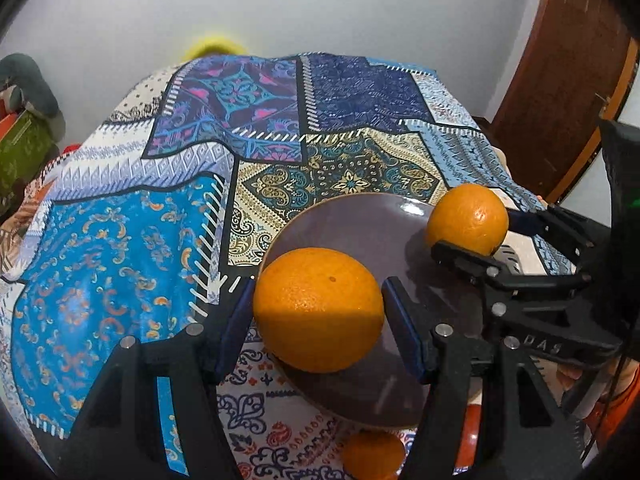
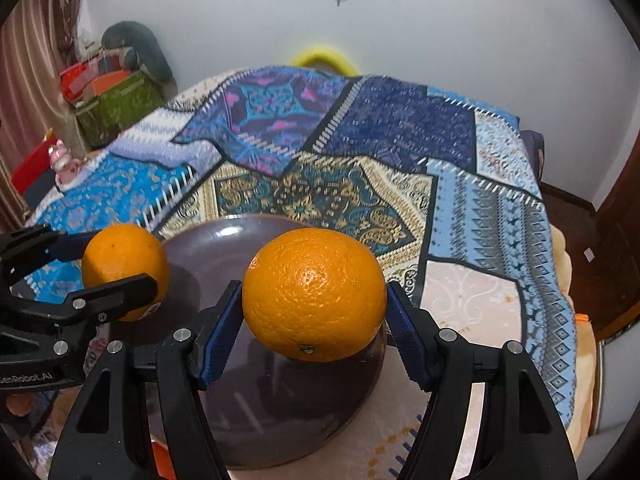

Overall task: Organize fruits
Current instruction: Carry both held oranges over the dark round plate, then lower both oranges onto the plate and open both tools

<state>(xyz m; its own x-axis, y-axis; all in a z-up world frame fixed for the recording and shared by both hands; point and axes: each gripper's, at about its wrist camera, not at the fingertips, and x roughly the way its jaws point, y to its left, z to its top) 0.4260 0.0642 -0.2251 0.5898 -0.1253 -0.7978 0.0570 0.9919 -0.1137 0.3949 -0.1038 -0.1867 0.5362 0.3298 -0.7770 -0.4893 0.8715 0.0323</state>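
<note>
My left gripper point(image 1: 318, 312) is shut on an orange point(image 1: 318, 308) and holds it over the near left part of a dark purple plate point(image 1: 352, 228). My right gripper point(image 2: 314, 312) is shut on a second orange point(image 2: 314, 292) above the same plate point(image 2: 216, 240). Each view shows the other gripper from the side: the right gripper point(image 1: 472, 232) with its orange point(image 1: 466, 218) at the plate's right edge, and the left gripper point(image 2: 116, 272) with its orange point(image 2: 124, 264) at the plate's left edge. A third orange point(image 1: 374, 456) lies on the cloth in front of the plate.
The plate sits on a bed or table covered by a patchwork cloth point(image 1: 120, 248) in blue patterns. Boxes and a grey cushion point(image 2: 116, 96) stand at the far left by the wall. A brown wooden door point(image 1: 568, 92) is at the right. A yellow ring-shaped thing point(image 2: 320, 58) shows behind the far edge.
</note>
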